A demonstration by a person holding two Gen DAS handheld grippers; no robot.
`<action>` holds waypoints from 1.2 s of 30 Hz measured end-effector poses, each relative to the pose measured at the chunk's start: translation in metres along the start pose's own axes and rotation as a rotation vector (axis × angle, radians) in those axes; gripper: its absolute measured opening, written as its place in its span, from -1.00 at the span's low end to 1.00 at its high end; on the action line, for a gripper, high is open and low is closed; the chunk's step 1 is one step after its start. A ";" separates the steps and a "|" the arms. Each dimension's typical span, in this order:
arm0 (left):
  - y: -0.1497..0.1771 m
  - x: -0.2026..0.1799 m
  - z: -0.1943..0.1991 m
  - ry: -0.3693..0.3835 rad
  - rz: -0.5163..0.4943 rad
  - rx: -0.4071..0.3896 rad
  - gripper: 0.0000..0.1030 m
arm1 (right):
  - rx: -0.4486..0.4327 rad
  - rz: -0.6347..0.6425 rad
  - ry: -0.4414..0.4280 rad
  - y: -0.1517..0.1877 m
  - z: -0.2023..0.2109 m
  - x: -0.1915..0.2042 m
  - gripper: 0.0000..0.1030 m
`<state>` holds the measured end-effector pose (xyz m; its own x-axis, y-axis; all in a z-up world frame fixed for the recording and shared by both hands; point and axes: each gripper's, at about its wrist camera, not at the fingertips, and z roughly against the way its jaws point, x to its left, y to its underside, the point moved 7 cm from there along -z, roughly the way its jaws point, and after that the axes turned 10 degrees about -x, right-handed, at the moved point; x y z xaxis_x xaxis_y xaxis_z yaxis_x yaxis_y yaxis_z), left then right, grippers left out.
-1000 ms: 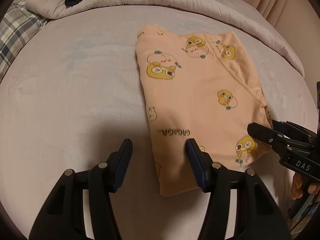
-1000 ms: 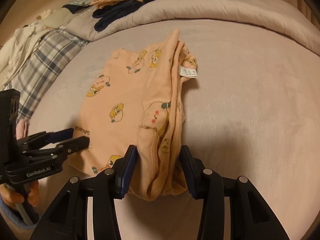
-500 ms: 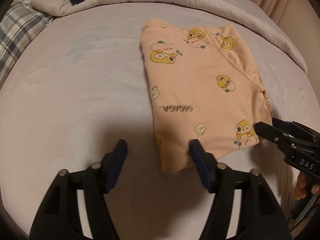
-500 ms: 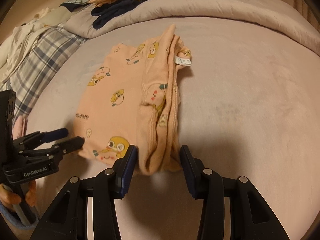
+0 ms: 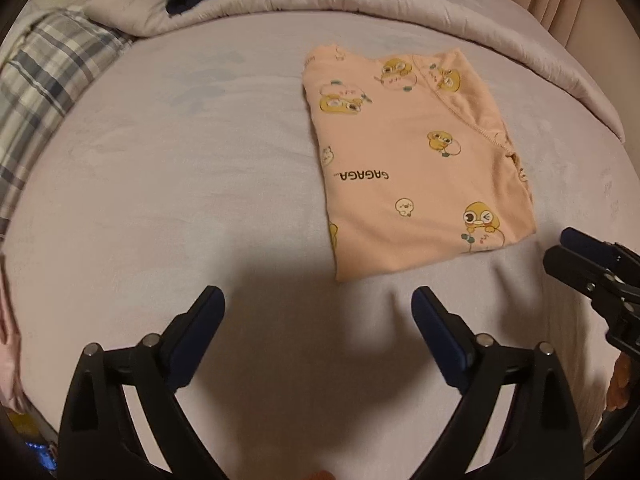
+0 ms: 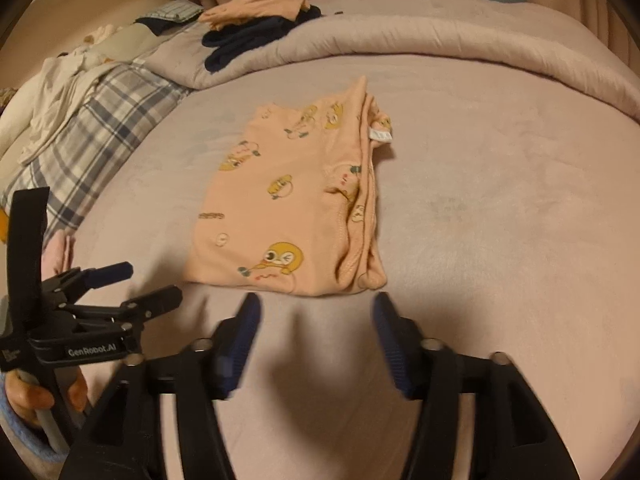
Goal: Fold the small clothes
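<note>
a folded peach garment point(image 5: 416, 168) printed with yellow cartoon chicks and the word "gagaga" lies flat on a pale lilac bed sheet point(image 5: 180, 184), right of centre in the left wrist view and at centre in the right wrist view point(image 6: 288, 208). a small white label point(image 6: 381, 135) sticks out at its far right edge.

the left gripper point(image 5: 318, 300) hovers over bare sheet just short of the garment's near edge; its jaws have just been opening and now stand spread wide, with nothing between them. the right gripper point(image 6: 316, 308) is also just short of the near edge; its jaws have just been opening too, parted and empty, slightly blurred.

each view shows the other gripper at its side, held by a hand point(image 6: 28, 394).

a rolled lilac duvet point(image 6: 460, 44) lies beyond, with dark clothes point(image 6: 248, 38) on it and a plaid cloth point(image 6: 92, 136) to the left.
</note>
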<state>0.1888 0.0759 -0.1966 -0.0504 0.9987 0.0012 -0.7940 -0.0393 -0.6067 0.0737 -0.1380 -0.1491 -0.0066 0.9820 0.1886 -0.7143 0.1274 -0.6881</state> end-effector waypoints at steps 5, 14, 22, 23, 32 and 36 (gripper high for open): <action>-0.004 0.001 0.029 0.007 0.022 -0.052 0.99 | -0.035 0.007 -0.002 -0.003 0.017 0.009 0.37; -0.009 -0.001 0.076 -0.006 0.023 -0.118 0.99 | -0.119 0.051 -0.025 -0.012 0.050 0.031 0.83; -0.014 0.000 0.107 -0.014 0.018 -0.173 0.99 | -0.192 0.083 -0.036 -0.022 0.074 0.046 0.97; -0.014 0.000 0.111 -0.017 0.017 -0.181 0.99 | -0.196 0.085 -0.036 -0.022 0.075 0.048 0.97; -0.014 0.005 0.136 -0.036 0.024 -0.230 0.99 | -0.225 0.090 -0.004 -0.020 0.089 0.052 0.97; -0.014 0.007 0.143 -0.041 0.025 -0.242 0.99 | -0.234 0.090 -0.008 -0.020 0.094 0.055 0.97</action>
<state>0.1127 0.0787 -0.0747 -0.0963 0.9953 0.0127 -0.6237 -0.0504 -0.7800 0.0216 -0.1000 -0.0592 -0.0691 0.9899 0.1239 -0.5291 0.0689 -0.8458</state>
